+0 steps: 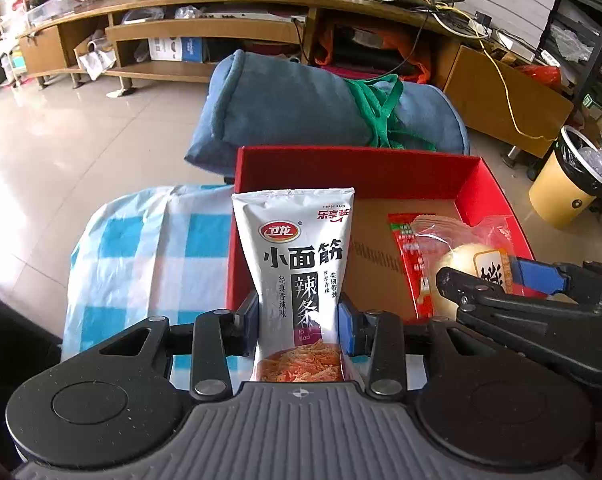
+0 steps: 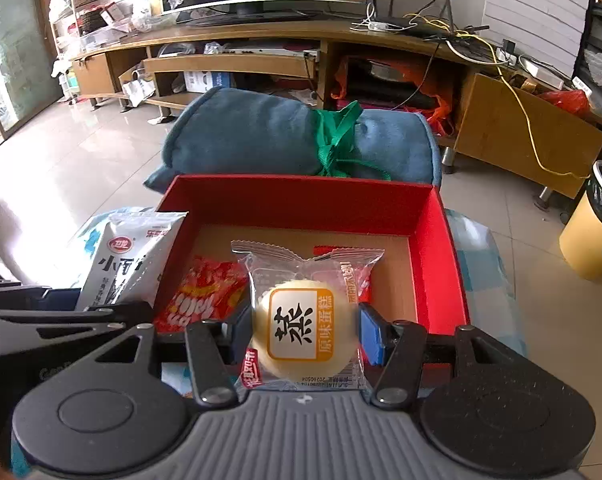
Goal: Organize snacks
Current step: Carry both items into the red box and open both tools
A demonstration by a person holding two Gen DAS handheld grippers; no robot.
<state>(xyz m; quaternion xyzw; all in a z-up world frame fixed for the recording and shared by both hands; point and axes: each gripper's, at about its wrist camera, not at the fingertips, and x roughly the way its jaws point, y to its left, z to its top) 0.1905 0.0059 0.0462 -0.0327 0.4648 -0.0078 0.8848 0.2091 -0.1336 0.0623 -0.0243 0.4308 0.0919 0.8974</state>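
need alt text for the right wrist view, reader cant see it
The right gripper is shut on a clear-wrapped round steamed cake, held over the near edge of an open red box. A red snack packet lies inside; the left gripper's white snack pouch stands just left of the box.

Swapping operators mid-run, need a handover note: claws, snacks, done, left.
Left claw: shut on the white spicy-strip packet, held upright at the red box's left wall.
Right claw: shut on the wrapped steamed cake, held over the box.
Done: red snack packet lies on the box floor.
Left: place both held snacks in the box beside it, then release.
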